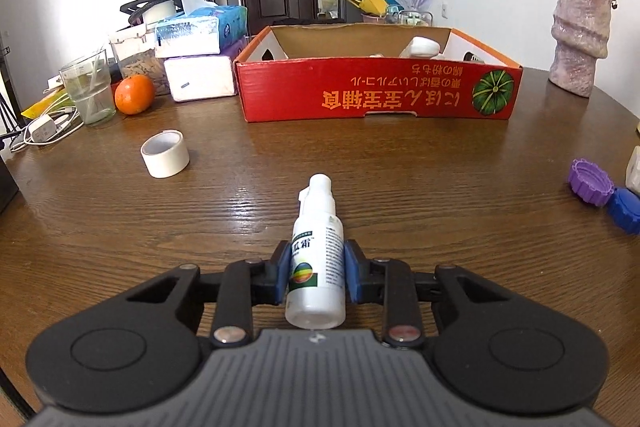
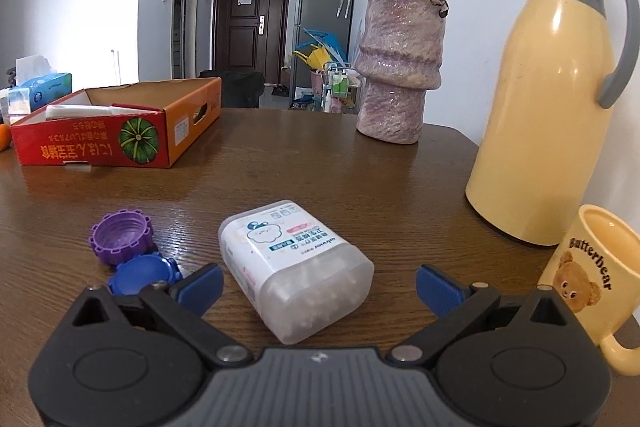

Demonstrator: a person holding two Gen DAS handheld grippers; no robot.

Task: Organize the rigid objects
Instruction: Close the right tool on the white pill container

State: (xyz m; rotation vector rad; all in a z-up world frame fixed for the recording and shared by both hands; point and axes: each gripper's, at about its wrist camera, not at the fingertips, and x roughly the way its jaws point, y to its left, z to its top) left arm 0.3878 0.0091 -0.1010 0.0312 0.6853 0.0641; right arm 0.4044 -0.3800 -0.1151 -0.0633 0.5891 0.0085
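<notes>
- The round wooden table (image 1: 280,155) carries everything.
- A red cardboard box (image 1: 376,91), printed with a pumpkin, stands open at the far side, with white items inside.
- A yellow thermos jug (image 2: 556,99) and a purple vase (image 2: 400,67) of dried roses stand at the right.
- A Butterbear mug (image 2: 592,271) sits just beside the jug.
- The right gripper (image 2: 320,285) is spread wide, and a translucent cotton-swab box (image 2: 292,263) lies between its pads, untouched.
- The left gripper (image 1: 316,275) is clamped on a white spray bottle (image 1: 318,255), nozzle pointing toward the red box.
- A tape roll (image 1: 165,153) lies to the left.
- A purple cap (image 2: 120,235) touches a blue cap (image 2: 144,273).
</notes>
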